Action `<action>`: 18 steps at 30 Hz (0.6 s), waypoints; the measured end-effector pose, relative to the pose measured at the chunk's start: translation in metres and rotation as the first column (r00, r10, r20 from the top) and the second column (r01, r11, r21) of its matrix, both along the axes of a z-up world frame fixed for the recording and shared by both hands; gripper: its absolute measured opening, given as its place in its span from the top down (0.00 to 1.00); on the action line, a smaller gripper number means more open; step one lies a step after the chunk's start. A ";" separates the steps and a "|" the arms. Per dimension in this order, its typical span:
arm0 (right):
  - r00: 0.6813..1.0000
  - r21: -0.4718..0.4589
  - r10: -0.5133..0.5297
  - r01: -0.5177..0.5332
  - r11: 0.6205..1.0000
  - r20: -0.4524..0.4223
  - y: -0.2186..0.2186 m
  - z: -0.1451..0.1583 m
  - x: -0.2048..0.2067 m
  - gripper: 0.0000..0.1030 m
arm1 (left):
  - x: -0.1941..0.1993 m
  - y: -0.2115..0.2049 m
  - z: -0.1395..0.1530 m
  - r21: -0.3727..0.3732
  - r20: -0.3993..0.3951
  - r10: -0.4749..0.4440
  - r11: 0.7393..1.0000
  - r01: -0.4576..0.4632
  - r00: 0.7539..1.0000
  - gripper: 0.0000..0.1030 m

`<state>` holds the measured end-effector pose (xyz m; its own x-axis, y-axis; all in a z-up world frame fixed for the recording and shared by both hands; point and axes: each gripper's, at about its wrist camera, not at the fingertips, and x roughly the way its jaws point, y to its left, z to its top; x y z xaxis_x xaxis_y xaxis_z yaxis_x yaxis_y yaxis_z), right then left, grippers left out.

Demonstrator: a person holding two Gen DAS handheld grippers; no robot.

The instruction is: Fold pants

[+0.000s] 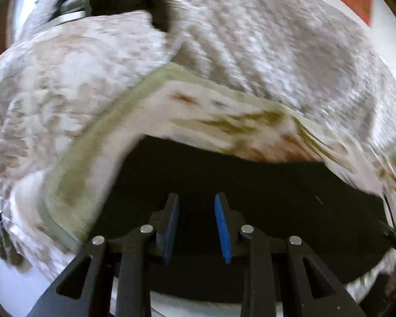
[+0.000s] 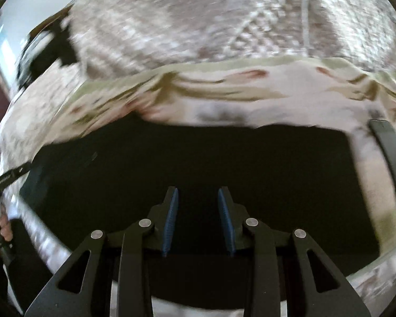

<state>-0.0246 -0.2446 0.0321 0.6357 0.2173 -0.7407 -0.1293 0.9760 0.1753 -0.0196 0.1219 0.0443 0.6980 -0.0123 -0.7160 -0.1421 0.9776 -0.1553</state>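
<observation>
Left wrist view. The left gripper (image 1: 196,211) has its jaws spread, nothing between the blue ribbed pads (image 1: 222,227). It hangs over the black fabric pants (image 1: 250,185), which fill the frame from centre to 6 o'clock as a flat dark panel. From 9 through 12 to 3 o'clock lies a cream floral sheet with an olive-green border band (image 1: 97,137), and beyond it a grey-and-white knitted blanket (image 1: 277,39). A dark, unidentified item (image 1: 124,2) sits at 11 o'clock; blur prevents naming it. The frame is motion-smeared.

Right wrist view. The right gripper (image 2: 197,206) likewise shows jaws apart and empty. The pants (image 2: 198,158) spread from 9 to 3 o'clock beneath it, their far edge meeting the sheet (image 2: 250,97). A flat dark grey rectangular slab (image 2: 390,158) rests on the sheet at 3 o'clock. At 8 o'clock the person's left hand (image 2: 0,227) grips the other tool's handle.

Assessment. The garment appears light, soft and limp; it should drape and sag when lifted and may slide on the sheet. Waistband and cuffs cannot be distinguished. Recommended hold: pinch an outer edge or corner with each gripper, taking in every layer there, and keep the span taut during the fold.
</observation>
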 end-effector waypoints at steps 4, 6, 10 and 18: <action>0.996 -0.026 0.092 -0.091 0.995 0.005 0.031 -0.009 -0.018 0.69 | -0.012 -0.035 -0.006 -0.017 -0.011 -0.121 0.993 0.121 0.993 0.70; 0.990 -0.055 0.140 -0.141 0.989 -0.021 0.041 -0.020 -0.023 0.56 | -0.015 -0.046 -0.014 -0.017 -0.045 -0.148 0.989 0.147 0.988 0.70; 0.985 -0.144 0.172 -0.172 0.975 -0.013 0.048 -0.028 -0.039 0.52 | -0.024 -0.053 -0.027 -0.004 -0.081 -0.157 0.987 0.158 0.984 0.70; 0.985 -0.119 0.171 -0.168 0.979 0.021 0.050 -0.016 -0.044 0.52 | -0.027 -0.049 -0.017 0.012 -0.091 -0.118 0.993 0.119 0.989 0.67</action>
